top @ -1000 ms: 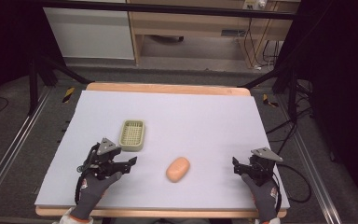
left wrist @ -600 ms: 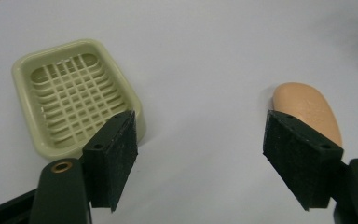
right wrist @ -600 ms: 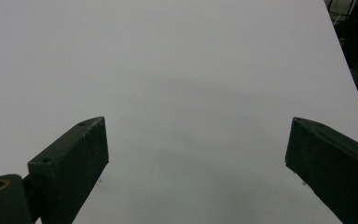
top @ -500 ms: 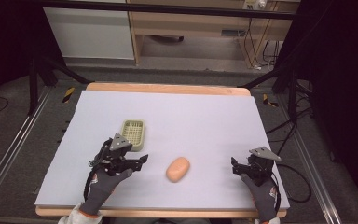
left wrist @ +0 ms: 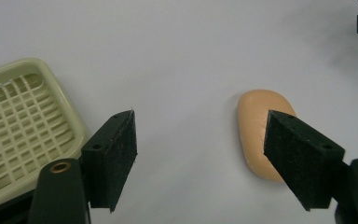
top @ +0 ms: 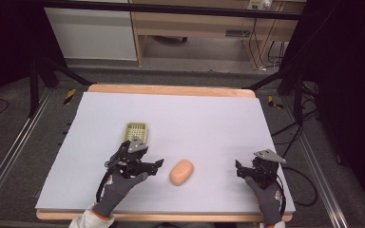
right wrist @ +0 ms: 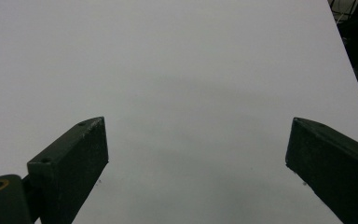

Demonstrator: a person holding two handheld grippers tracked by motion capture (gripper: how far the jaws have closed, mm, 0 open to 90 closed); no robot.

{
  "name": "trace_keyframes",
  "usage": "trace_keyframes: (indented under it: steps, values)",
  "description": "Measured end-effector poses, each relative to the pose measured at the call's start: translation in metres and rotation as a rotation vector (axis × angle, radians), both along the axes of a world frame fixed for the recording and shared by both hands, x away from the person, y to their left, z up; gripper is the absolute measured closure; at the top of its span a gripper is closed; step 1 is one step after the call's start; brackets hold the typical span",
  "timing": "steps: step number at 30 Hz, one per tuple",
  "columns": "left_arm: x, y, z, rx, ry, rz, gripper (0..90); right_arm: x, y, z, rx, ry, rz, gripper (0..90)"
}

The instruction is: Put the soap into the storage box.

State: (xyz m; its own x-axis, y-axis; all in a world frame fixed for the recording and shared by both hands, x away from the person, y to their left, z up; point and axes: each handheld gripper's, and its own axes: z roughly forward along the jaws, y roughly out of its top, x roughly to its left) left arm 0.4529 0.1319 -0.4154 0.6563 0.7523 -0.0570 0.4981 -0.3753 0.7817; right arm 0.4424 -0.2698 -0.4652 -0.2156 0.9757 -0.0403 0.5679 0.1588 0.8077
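A pale surface [top: 218,118] carries a peach soap bar [top: 181,172] lying flat near its front, just right of the left gripper [top: 158,164], whose jaws are spread. It looks light, hard and slick; grip across its short middle. The right gripper [top: 238,169] rests apart, jaws released.

Lab test bench, black frame legs [top: 38,71]; floor cables [top: 294,137], covered table [top: 180,114]

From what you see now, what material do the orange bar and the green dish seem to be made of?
The orange bar looks like soap: smooth, matte, with rounded edges and a faint seam. The green dish looks like moulded plastic, pale and slightly glossy, with a slotted grid floor. Neither can be told for certain by sight.
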Motion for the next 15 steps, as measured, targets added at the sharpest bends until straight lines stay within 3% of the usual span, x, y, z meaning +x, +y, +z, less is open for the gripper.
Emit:
trace_keyframes:
  steps: [15]
  values:
    - [0.001, -0.033, -0.004, 0.029, 0.013, -0.064, 24.0, 0.0, 0.001, 0.001, -0.003, 0.005, 0.006, 6.4]
